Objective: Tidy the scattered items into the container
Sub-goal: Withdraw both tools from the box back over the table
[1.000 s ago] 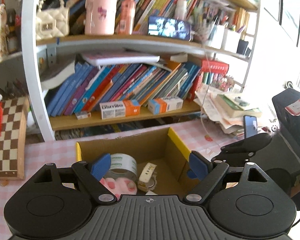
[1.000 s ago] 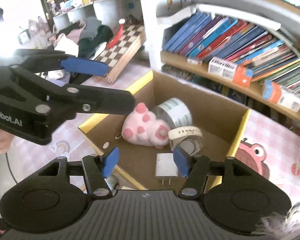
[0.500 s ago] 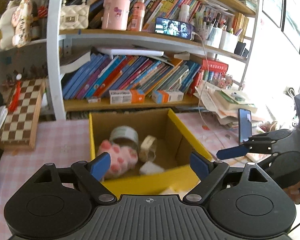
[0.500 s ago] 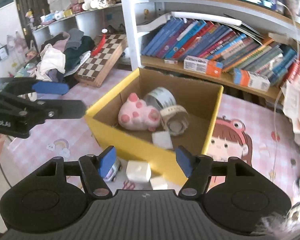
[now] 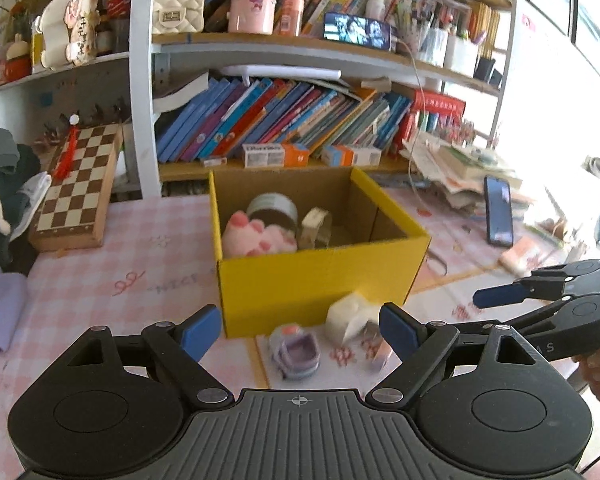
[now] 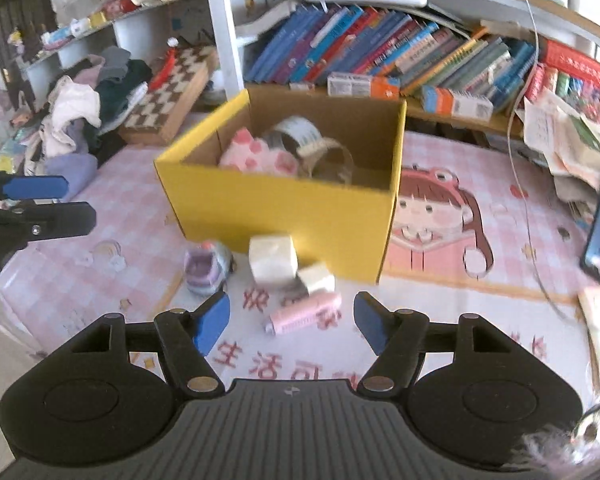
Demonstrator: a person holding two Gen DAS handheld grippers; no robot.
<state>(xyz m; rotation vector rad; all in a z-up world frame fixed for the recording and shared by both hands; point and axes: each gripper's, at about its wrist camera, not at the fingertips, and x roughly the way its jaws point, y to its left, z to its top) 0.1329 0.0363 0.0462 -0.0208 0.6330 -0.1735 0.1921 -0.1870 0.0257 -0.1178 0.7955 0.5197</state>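
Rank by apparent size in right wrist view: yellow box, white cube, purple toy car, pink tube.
1. yellow box, by far the largest.
2. white cube and purple toy car: look alike, no ranking.
3. pink tube, slimmest, though nearest the camera.

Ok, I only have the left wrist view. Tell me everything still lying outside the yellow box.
Observer: Besides the purple toy car and the big white block, the right wrist view shows a pink tube lying in front of them.
Operator: Check for anything else.
Observer: A smaller white block sits at the big one's right side and appears to touch it, close to the yellow box.
Operator: Name the easiest pick for the right tool.
Observer: Probably the pink tube. It lies directly ahead of the open right tool, untouched.
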